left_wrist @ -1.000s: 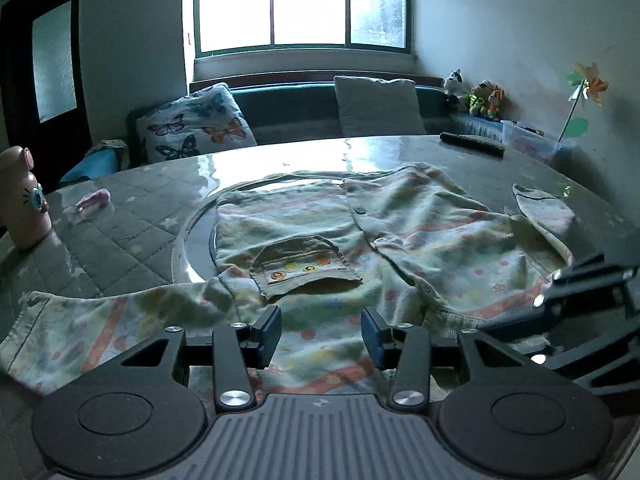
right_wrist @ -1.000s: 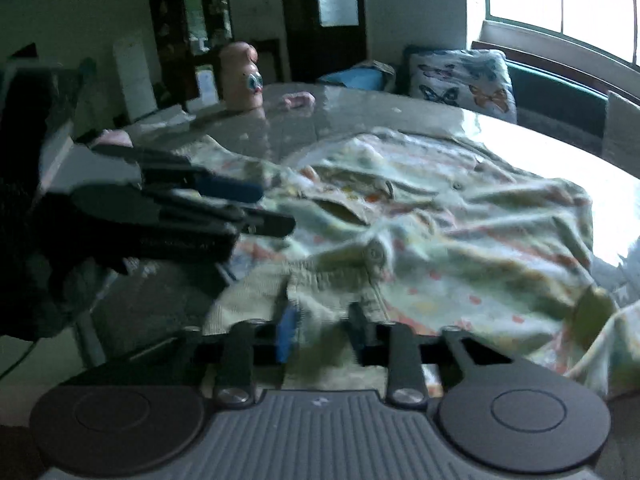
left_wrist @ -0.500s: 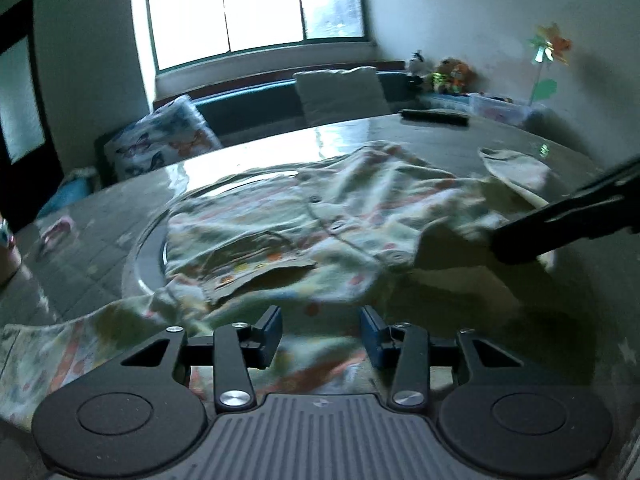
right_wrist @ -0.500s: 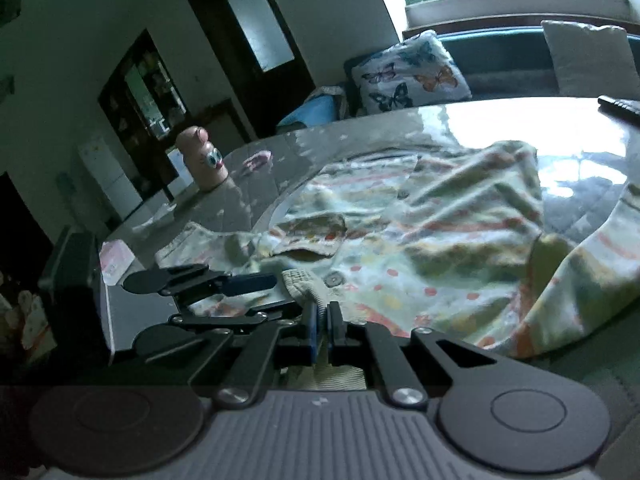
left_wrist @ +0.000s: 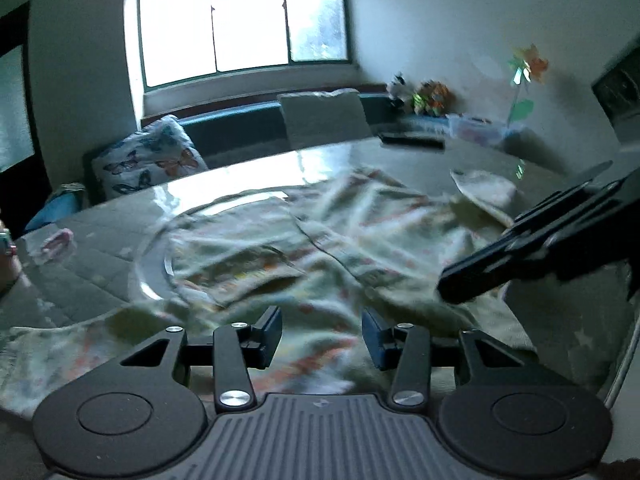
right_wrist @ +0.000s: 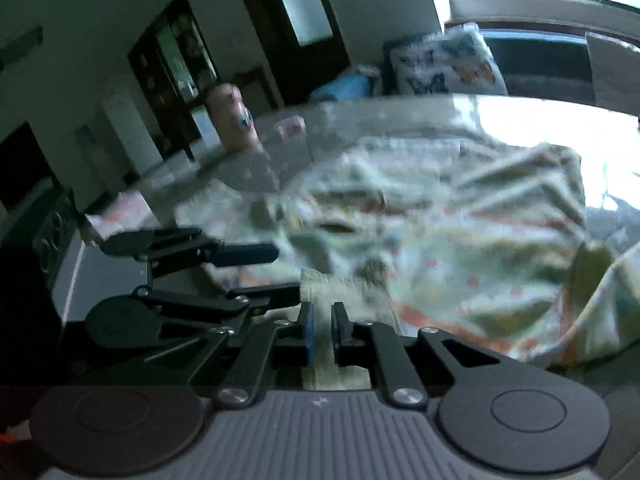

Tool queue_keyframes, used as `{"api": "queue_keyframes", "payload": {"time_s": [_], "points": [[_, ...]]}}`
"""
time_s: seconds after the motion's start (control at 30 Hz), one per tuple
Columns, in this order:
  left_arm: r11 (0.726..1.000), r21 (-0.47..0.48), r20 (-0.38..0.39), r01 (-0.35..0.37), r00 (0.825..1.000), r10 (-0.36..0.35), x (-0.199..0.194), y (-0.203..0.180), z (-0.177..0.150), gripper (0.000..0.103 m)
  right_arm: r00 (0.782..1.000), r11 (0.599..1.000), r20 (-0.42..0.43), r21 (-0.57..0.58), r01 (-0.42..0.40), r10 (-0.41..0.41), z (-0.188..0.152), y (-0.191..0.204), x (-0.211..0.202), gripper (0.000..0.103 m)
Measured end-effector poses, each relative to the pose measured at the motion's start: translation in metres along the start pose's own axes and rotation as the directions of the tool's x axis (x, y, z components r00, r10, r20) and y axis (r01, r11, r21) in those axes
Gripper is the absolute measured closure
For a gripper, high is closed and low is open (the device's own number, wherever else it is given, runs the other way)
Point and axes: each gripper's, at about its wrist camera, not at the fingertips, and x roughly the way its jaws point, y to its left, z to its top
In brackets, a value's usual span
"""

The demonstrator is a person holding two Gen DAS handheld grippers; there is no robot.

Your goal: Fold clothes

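- Fabric, a pale printed shirt (left_wrist: 320, 240) with its button placket running away toward the window, lay spread and rumpled across the round table (left_wrist: 240, 184), one sleeve trailing off to the left, near the table's edge.
- The right gripper (right_wrist: 322, 332) had its jaws drawn narrow with a strip of the shirt's near hem running between them; the jaws had just been easing apart a little, and the blur kept me from telling how firmly the cloth was pinched.
- The left gripper (left_wrist: 320, 336) stood half open above the near hem, nothing between its jaws, cloth lying just under and ahead of it.
- Seen from the left wrist, the right tool reached in from the right side over the shirt's right front panel.
- The shirt's long axis ran from the holders toward the window, so I judged the fold would go sideways across the placket, led by the right hand as the one already on cloth.
- The left hand was nearer the loose left sleeve, which looked the natural next grab.
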Motion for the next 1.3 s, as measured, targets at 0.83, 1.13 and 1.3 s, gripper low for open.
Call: {"api": "queue_keyframes", "payload": {"time_s": [0.83, 1.13, 1.3], "points": [[0.987, 0.021, -0.057, 0.157, 0.986, -0.156, 0.041, -0.056, 0.01, 0.056, 0.825, 0.816, 0.079, 0.23, 0.531, -0.559, 0.027, -0.14, -0.03, 0.06], [0.984, 0.017, -0.072, 0.175, 0.982, -0.174, 0.044, -0.056, 0.005, 0.046, 0.735, 0.715, -0.003, 0.229, 0.66, -0.678, 0.044, -0.202, 0.01, 0.062], [0.983, 0.019, -0.069, 0.181, 0.981, -0.18, 0.044, -0.058, 0.005, 0.043, 0.689, 0.674, -0.02, 0.191, 0.714, -0.724, 0.048, -0.212, 0.028, 0.07]]}}
